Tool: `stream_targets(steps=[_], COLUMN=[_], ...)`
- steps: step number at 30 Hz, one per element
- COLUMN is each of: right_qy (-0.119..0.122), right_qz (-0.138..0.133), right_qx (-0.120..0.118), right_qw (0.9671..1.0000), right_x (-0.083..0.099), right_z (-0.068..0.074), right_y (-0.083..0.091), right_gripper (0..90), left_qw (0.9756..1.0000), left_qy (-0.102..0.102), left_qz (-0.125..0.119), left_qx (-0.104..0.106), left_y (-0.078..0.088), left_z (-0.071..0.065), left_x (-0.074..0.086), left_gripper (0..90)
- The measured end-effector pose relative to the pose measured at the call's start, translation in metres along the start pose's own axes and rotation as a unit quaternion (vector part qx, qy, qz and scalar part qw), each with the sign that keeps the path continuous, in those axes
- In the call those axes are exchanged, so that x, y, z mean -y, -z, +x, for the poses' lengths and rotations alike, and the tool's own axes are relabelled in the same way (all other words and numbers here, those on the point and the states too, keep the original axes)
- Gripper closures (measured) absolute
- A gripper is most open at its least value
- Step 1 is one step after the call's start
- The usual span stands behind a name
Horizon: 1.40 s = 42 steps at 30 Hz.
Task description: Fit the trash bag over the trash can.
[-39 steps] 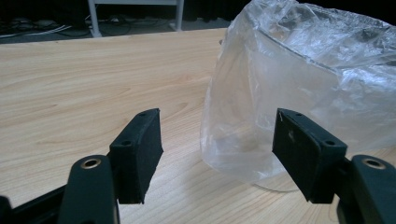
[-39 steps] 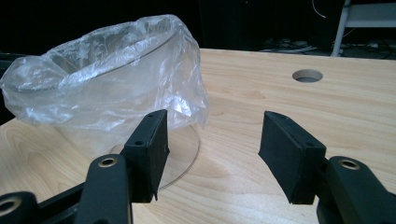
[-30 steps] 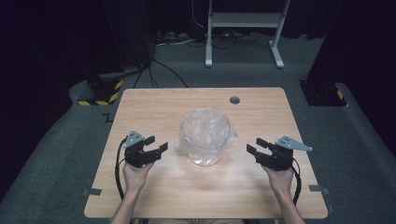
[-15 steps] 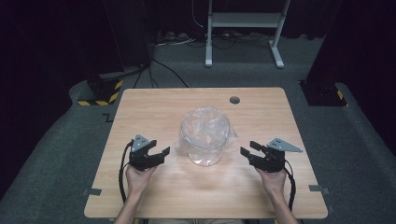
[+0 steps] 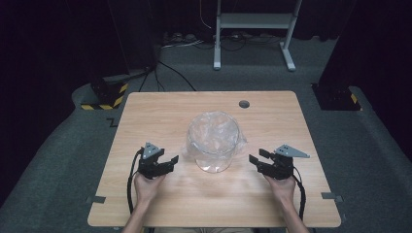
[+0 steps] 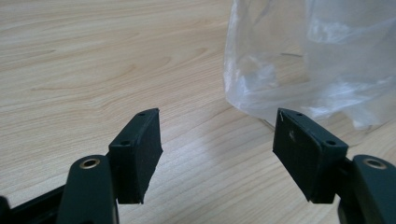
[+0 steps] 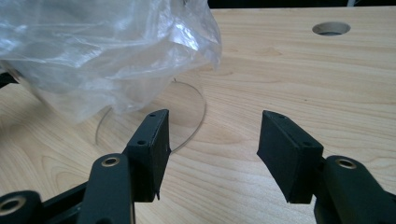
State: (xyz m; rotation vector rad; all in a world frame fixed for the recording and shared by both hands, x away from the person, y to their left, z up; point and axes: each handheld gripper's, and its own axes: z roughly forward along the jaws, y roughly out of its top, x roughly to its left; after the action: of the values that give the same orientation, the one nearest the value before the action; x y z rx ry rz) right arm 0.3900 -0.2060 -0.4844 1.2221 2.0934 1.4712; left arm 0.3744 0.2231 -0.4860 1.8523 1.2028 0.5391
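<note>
Clear, crinkled plastic-lined bowl [image 5: 214, 141], seemingly glass

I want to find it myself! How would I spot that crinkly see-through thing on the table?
Start at the light wooden table and look at its middle, between the two black grippers. There stands a clear round container lined with crinkled transparent plastic film. It is the table's one shiny, see-through thing.

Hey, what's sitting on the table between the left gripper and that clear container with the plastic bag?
Nothing: the high view shows bare wood between the left gripper and the clear container.
</note>
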Motion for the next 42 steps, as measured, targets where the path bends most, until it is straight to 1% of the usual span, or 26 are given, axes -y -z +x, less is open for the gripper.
stream_targets(steps=[3, 6, 9, 10, 12, 17, 20, 22, 25, 28, 33, 34, 36, 39, 42], right_qy=[0.003, 0.002, 0.001, 0.001, 0.004, 0.01, 0.009, 0.01, 0.017, 0.02, 0.022, 0.021, 0.025, 0.032, 0.03], right_qz=[0.005, 0.01, 0.017, 0.018, 0.024, 0.032, 0.04, 0.045, 0.051, 0.055, 0.061, 0.064, 0.066, 0.077, 0.082], right_qx=[0.006, 0.009, 0.014, 0.015, 0.02, 0.029, 0.035, 0.042, 0.058, 0.067, 0.079, 0.081, 0.086, 0.1, 0.105], right_qw=[1.0, 0.9999, 0.9998, 0.9997, 0.9995, 0.999, 0.9985, 0.9981, 0.9968, 0.9961, 0.9948, 0.9945, 0.9938, 0.9915, 0.9907], right_x=[0.001, 0.002, 0.003, 0.003, 0.004, 0.005, 0.006, 0.007, 0.009, 0.01, 0.01, 0.011, 0.011, 0.012, 0.014], right_z=[-0.002, -0.004, -0.006, -0.006, -0.008, -0.011, -0.013, -0.015, -0.018, -0.02, -0.023, -0.023, -0.025, -0.027, -0.03], right_y=[-0.002, -0.004, -0.007, -0.008, -0.01, -0.014, -0.016, -0.017, -0.02, -0.021, -0.023, -0.023, -0.024, -0.027, -0.028], right_gripper=[43.3, 43.2, 43.2, 43.2, 43.2, 43.2, 43.2, 43.2, 43.2, 43.2, 43.2, 43.3, 43.2, 43.0, 42.7], left_qw=[1.0, 0.9999, 0.9999, 0.9998, 0.9997, 0.9996, 0.9994, 0.9993, 0.9992, 0.9989, 0.9986, 0.9986, 0.9985, 0.9983, 0.9981], left_qy=[0.003, 0.002, 0.006, 0.014, 0.02, 0.02, 0.02, 0.024, 0.027, 0.034, 0.037, 0.036, 0.035, 0.034, 0.03], left_qz=[0.004, 0.011, 0.013, 0.013, 0.012, 0.021, 0.026, 0.027, 0.03, 0.031, 0.032, 0.033, 0.035, 0.04, 0.045], left_qx=[0.0, -0.005, -0.004, 0.003, 0.005, 0.0, -0.005, -0.007, -0.007, -0.012, -0.018, -0.02, -0.022, -0.025, -0.031], left_y=[-0.003, -0.006, -0.009, -0.01, -0.012, -0.017, -0.02, -0.023, -0.025, -0.027, -0.03, -0.03, -0.032, -0.034, -0.037], left_z=[0.001, 0.002, 0.003, 0.003, 0.004, 0.005, 0.006, 0.006, 0.008, 0.01, 0.011, 0.012, 0.012, 0.011, 0.012], left_x=[0.001, 0.002, 0.002, 0.003, 0.003, 0.004, 0.004, 0.005, 0.006, 0.006, 0.007, 0.007, 0.008, 0.009, 0.01], left_gripper=[31.9, 31.8, 31.7, 31.6, 31.6, 31.6, 31.7, 31.7, 31.7, 31.8, 31.9, 31.9, 31.9, 31.8, 31.8])
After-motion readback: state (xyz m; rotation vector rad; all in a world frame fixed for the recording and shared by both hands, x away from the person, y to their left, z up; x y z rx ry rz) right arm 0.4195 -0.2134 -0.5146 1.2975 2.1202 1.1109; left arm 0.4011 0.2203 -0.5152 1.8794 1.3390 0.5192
